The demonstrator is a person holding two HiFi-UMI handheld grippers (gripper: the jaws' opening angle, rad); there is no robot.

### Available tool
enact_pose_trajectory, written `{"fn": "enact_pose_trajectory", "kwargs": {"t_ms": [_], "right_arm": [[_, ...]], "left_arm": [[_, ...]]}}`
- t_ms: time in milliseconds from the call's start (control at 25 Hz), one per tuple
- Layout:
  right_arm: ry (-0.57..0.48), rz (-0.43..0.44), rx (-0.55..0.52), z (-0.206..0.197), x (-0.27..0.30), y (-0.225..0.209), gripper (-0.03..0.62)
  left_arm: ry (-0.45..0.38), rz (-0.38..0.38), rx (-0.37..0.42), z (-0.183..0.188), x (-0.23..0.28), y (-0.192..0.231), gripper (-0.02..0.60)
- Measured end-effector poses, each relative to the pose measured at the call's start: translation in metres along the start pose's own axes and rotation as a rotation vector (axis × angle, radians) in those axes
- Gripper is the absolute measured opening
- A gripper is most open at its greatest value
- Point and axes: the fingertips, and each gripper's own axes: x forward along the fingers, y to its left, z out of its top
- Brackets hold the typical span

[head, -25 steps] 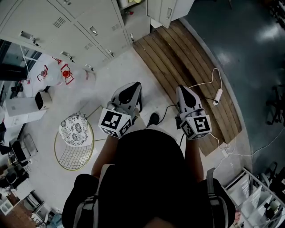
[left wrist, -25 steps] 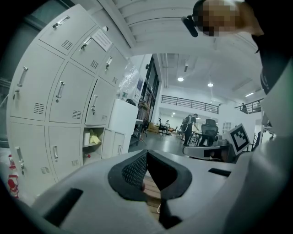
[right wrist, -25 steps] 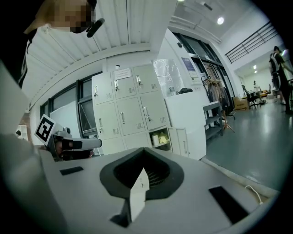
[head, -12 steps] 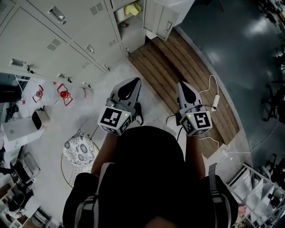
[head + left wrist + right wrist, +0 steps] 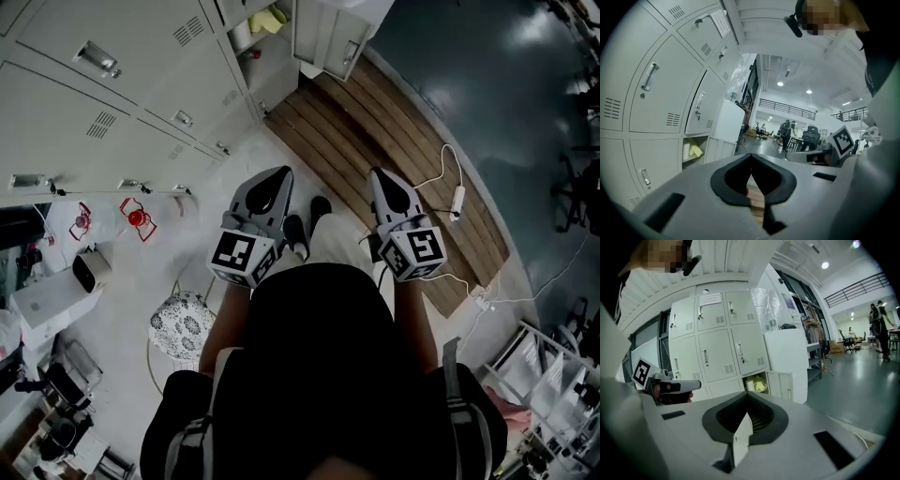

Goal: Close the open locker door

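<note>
In the head view the task is not begun: one locker door [image 5: 323, 36] stands open at 12 o'clock, well apart from your two grippers, the left gripper [image 5: 279, 178] and the right gripper [image 5: 381, 178]. In the left gripper view the jaws are closed together on nothing. In the right gripper view the jaws are likewise closed and empty, with the door at 12 o'clock; the approach and the push remain.
</note>
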Motion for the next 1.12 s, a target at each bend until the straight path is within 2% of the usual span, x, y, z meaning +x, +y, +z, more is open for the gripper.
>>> {"fn": "enact_pose_trajectory", "kwargs": {"t_ms": [280,520,1120], "right_arm": [[0.054,-0.006,0.001,-0.007,0.033,-0.017,0.003],[0.083,0.009,-0.001,-0.005,0.08,-0.051,0.003],[0.136,0.029,-0.026,0.016,0.212,-0.171,0.003]], "left_arm": [[0.034,0.014,-0.034,-0.009,0.018,0.026,0.018],[0.067,0.045,-0.043,-0.008,0.05,0.05,0.018],[0.089,0.137,0.007,0.038,0.151,0.108,0.018]]}}
